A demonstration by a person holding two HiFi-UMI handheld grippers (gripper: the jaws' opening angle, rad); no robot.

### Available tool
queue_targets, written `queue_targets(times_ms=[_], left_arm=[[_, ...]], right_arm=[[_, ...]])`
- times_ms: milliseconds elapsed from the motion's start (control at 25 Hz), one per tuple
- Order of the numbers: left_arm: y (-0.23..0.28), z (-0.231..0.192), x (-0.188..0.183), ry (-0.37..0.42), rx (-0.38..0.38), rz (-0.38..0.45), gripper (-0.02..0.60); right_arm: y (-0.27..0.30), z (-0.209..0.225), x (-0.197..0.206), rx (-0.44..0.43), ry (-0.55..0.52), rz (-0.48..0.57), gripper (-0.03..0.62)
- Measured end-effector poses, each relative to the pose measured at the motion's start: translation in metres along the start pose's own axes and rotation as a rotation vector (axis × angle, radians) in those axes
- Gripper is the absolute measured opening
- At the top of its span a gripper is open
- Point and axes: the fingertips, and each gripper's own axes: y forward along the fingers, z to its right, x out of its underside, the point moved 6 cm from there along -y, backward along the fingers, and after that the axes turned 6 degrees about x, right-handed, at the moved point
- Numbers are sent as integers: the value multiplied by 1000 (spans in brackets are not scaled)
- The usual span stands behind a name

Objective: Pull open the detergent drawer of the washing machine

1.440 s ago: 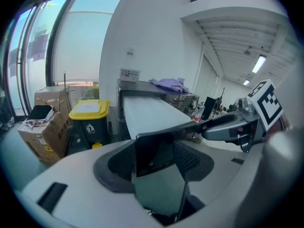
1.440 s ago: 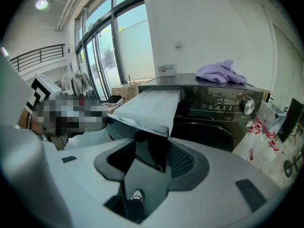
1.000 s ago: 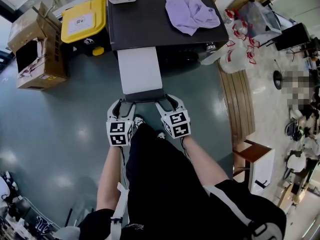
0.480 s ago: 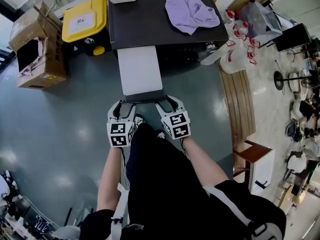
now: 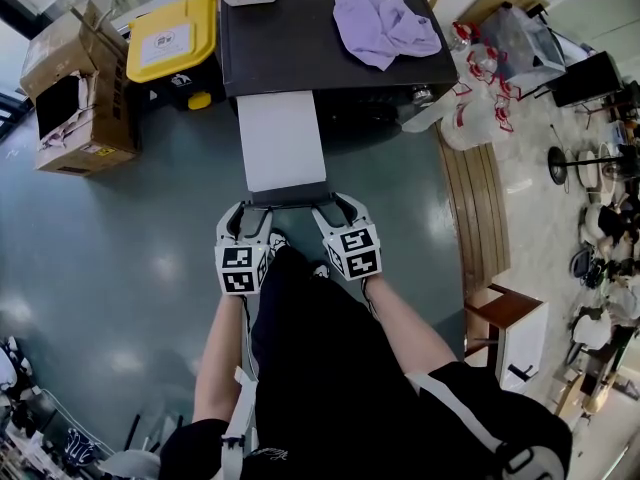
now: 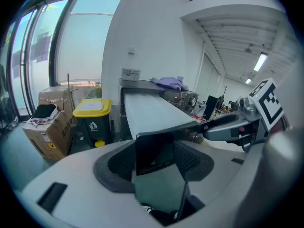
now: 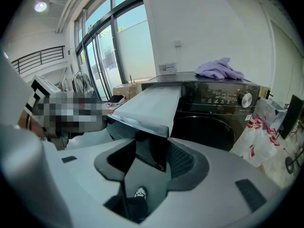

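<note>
My left gripper (image 5: 249, 217) and right gripper (image 5: 334, 211) both clamp the detergent drawer (image 5: 280, 138) front. I'd pull evenly toward six o'clock, level, away from the washing machine (image 5: 320, 53).

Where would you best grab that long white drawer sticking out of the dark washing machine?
By its dark front panel, from the front: it is a thin upright lip across the long white drawer's end. The left tongs and right tongs pinch it at either corner.
</note>
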Motion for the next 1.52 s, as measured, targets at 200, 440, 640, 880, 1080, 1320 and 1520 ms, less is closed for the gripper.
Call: queue_targets(times_ms=[200, 440, 640, 880, 1080, 1320, 1520], left_arm=[[-3, 3, 2, -3, -3, -2, 250], [-4, 6, 6, 0, -8, -4, 250], [-3, 9, 10, 2, -26, -3, 250], [-2, 9, 18, -36, -67, 7, 250], [-9, 11, 25, -65, -93, -6, 238], [-17, 34, 46, -127, -88, -70, 218], [-28, 59, 56, -183, -63, -85, 76]], right_arm=[[-3, -1, 1, -1, 1, 0, 207], [-5, 0, 7, -8, -4, -5, 207], [-4, 0, 11, -13, -7, -12, 207], [1, 2, 17, -30, -8, -3, 210], [-5, 4, 21, -45, -18, 2, 235], [-27, -4, 38, -35, -7, -16, 207], [-42, -18, 51, -47, -15, -54, 28]])
